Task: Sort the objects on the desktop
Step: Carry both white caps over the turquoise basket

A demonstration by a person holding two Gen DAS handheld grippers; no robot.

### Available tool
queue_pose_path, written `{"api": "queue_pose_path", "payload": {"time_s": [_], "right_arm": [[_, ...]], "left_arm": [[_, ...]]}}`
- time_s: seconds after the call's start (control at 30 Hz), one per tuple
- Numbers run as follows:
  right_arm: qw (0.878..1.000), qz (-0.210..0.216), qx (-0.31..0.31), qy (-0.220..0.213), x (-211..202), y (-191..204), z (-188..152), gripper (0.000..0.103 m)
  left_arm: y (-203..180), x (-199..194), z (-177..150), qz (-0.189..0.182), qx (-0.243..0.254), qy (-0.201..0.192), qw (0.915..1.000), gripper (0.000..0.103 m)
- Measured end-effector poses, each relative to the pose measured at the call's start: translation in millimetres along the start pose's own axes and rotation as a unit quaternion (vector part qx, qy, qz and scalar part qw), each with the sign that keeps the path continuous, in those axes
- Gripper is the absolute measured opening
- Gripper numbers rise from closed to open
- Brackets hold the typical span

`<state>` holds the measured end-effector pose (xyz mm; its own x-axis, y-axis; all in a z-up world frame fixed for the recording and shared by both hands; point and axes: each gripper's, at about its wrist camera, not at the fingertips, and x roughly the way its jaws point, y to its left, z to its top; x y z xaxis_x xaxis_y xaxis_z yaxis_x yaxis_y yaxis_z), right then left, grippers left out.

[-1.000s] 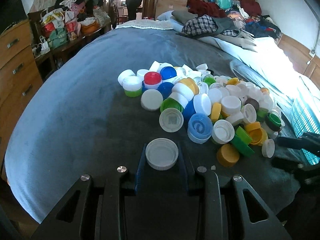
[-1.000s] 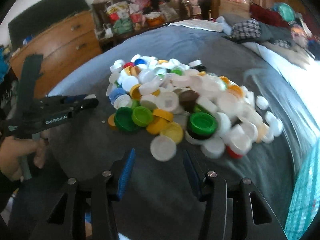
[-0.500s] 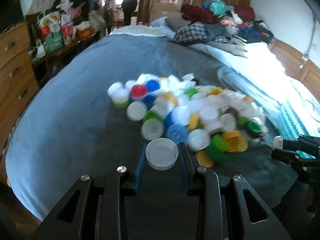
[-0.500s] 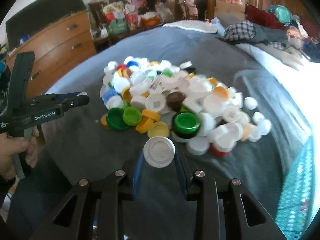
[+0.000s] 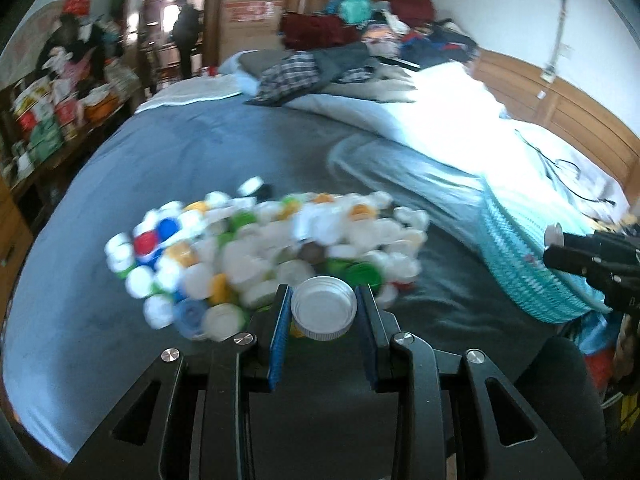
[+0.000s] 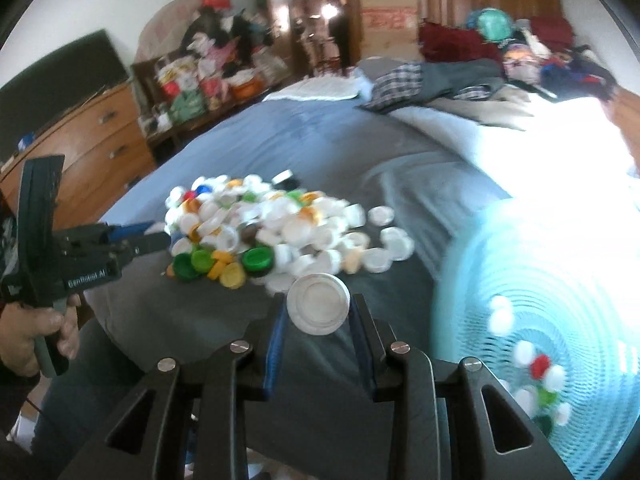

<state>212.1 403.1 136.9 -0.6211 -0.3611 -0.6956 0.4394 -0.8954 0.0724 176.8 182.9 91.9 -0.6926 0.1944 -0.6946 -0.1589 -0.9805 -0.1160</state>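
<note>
Between blue pads, white ribbed cap (image 5: 324, 307), hollow up.

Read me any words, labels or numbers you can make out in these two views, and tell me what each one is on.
"GenRobot.AI": white lettering on the side of the black handheld left gripper, seen from the right wrist view; slightly blurred.
Red print on the tall cardboard box by the far wall: too blurred to read.
Bags and packets on the far shelf: too small to read.
</note>
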Motion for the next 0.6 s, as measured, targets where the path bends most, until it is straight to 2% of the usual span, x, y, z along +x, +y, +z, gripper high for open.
{"api": "queue_pose_path", "payload": {"time_s": [0.37,0.6], "right_arm": [[0.996,-0.06,0.057,-0.027,-54,-78,-6,0.034],[0.989,-0.098,0.096,-0.045,-90,-123,-10,0.034]], "left_arm": [[-115,16,55,-0.075,0.075,-0.009,0.9944,0.027],[-201,36,91,-0.127,0.128,-0.003,0.9835,0.027]]}}
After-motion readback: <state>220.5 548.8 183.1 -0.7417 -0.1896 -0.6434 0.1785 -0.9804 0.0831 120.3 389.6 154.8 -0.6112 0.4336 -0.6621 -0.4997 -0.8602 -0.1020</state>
